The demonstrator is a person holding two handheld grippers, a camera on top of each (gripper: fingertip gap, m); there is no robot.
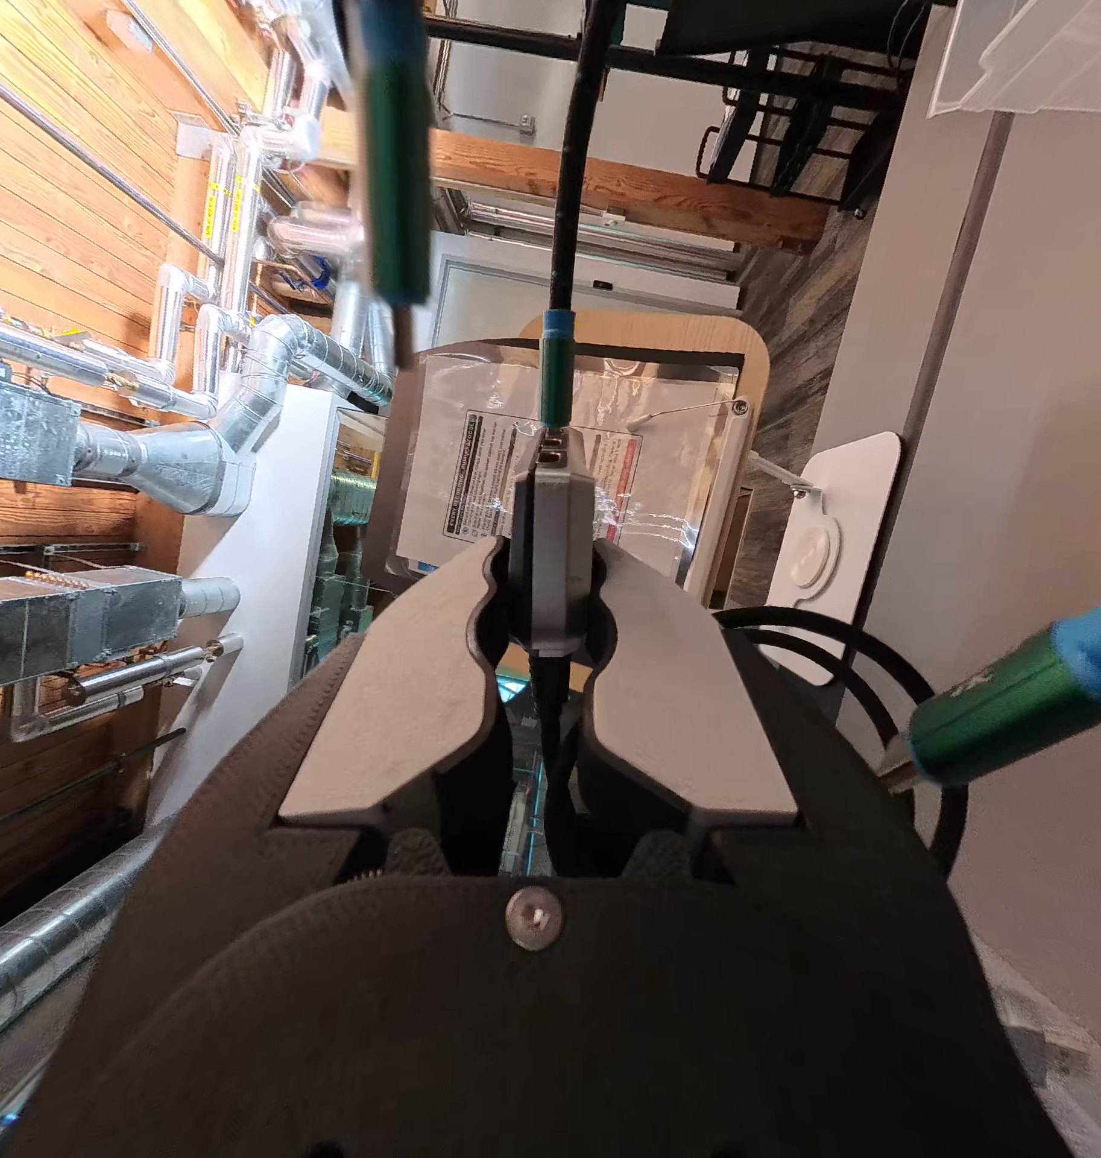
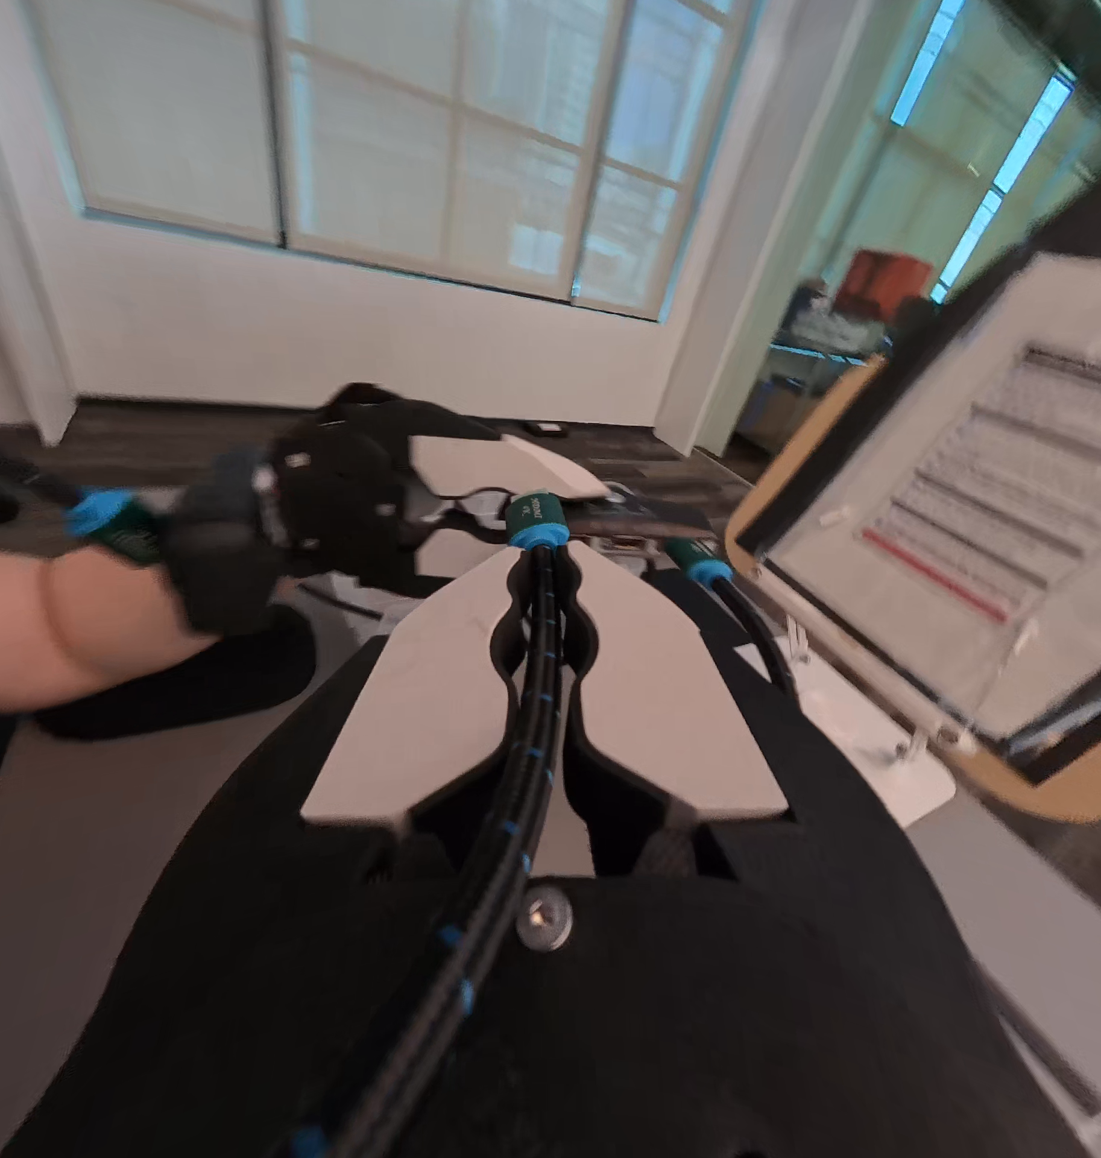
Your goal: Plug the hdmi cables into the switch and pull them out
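Observation:
My left gripper [image 1: 548, 554] is shut on the small grey HDMI switch [image 1: 557, 532] and holds it edge-on in the air. A green plug with a blue collar [image 1: 554, 376] sits with its metal tip in the switch's far port, its black cable running up. A second green plug [image 1: 397, 188] is blurred at upper left, and a third [image 1: 1005, 708] hangs at right. My right gripper [image 2: 538, 558] is shut on a black braided cable [image 2: 535, 689] just behind its green plug [image 2: 532, 514], which points at the left gripper [image 2: 504, 467]. Other plugs [image 2: 692, 554] [image 2: 109, 520] lie to either side.
A wood-edged stand holding a laminated sheet [image 1: 448, 438] [image 2: 911, 532] stands just beyond the grippers. A white base plate [image 1: 836, 564] lies beside it on the grey table [image 2: 65, 877]. A person's arm [image 2: 65, 626] comes in from the left.

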